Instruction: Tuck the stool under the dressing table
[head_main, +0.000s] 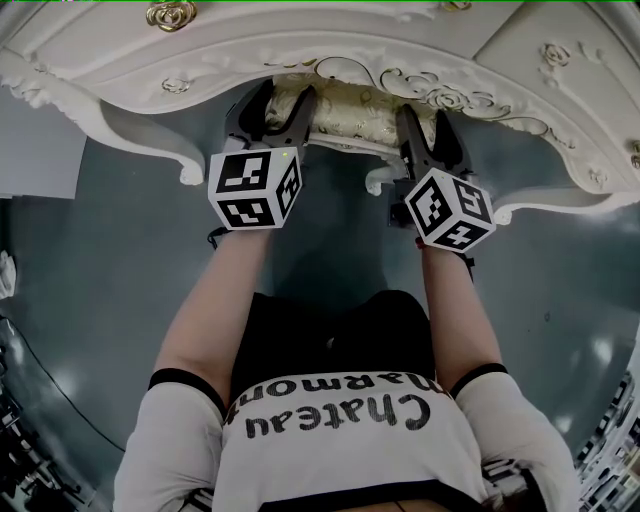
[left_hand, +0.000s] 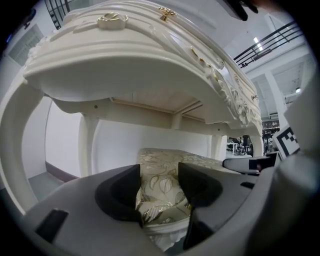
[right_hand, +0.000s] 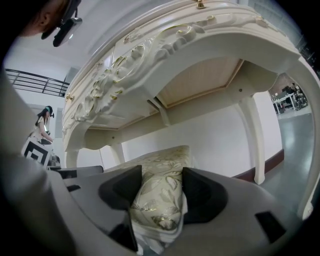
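Observation:
The stool (head_main: 352, 112) has a cream frame and a gold leaf-patterned cushion. It sits mostly beneath the ornate cream dressing table (head_main: 330, 40), only its near edge showing in the head view. My left gripper (head_main: 282, 110) is shut on the cushion's left end (left_hand: 161, 192), jaws pressing either side. On the cushion's right end (right_hand: 159, 195) my right gripper (head_main: 428, 130) is shut the same way. Both point nearly level under the tabletop (left_hand: 120, 60).
Curved table legs (head_main: 165, 150) stand left and right (head_main: 560, 203) of the stool on the grey floor. A white wall (right_hand: 210, 135) lies behind the table. A person stands far off (right_hand: 42, 127) in the right gripper view.

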